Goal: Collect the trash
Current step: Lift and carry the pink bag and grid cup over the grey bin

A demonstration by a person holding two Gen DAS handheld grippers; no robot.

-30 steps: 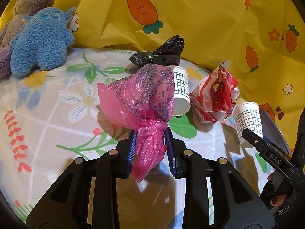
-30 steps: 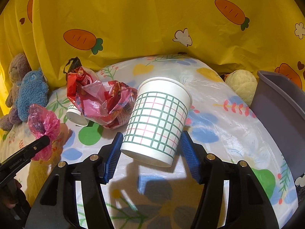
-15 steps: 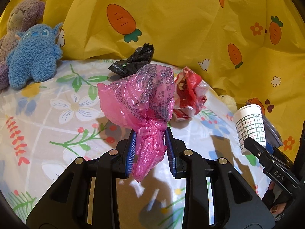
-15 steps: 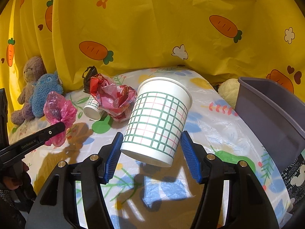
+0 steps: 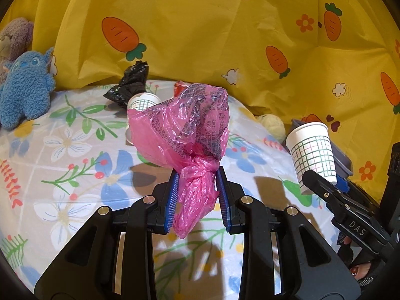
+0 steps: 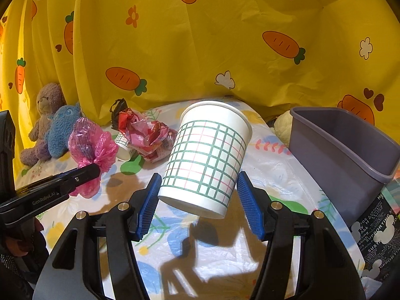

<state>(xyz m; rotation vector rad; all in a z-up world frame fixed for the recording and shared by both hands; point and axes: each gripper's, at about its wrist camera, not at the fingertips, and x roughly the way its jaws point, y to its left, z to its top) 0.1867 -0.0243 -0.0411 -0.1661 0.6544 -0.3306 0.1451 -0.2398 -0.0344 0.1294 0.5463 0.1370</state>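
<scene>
The yellow carrot-print curtain (image 6: 200,50) forms the whole backdrop and hangs down to the back edge of the bench. The bench (image 6: 275,175) carries a white floral cover. A grey bin (image 6: 350,155) stands at the bench's right edge, open side up, and its inside is not visible. A pale yellow plush (image 6: 282,127) sits just behind the bin. At the far left, a brown bear (image 6: 45,115) and a blue plush (image 6: 62,130) lean against the curtain, touching each other.

The right claw (image 6: 197,200) holds a plaid paper cup (image 6: 207,155) near its base between the blue pads, rim uppermost and tilted, clear of the bench with its shadow below. The left claw (image 5: 197,195) is narrowed on the knotted neck of a pink plastic bag (image 5: 185,130), whose bulk billows above the pads and whose tail hangs beneath. Both loads are carried above the bench, the cup nearer the bin.

Remaining on the bench near the curtain: a crumpled red-and-white wrapper (image 6: 145,135), a second plaid cup (image 6: 123,147) lying on its side against it, and a black bag (image 5: 130,85) behind them. A hand (image 6: 22,240) is partly visible at the lower left edge of the right wrist view.
</scene>
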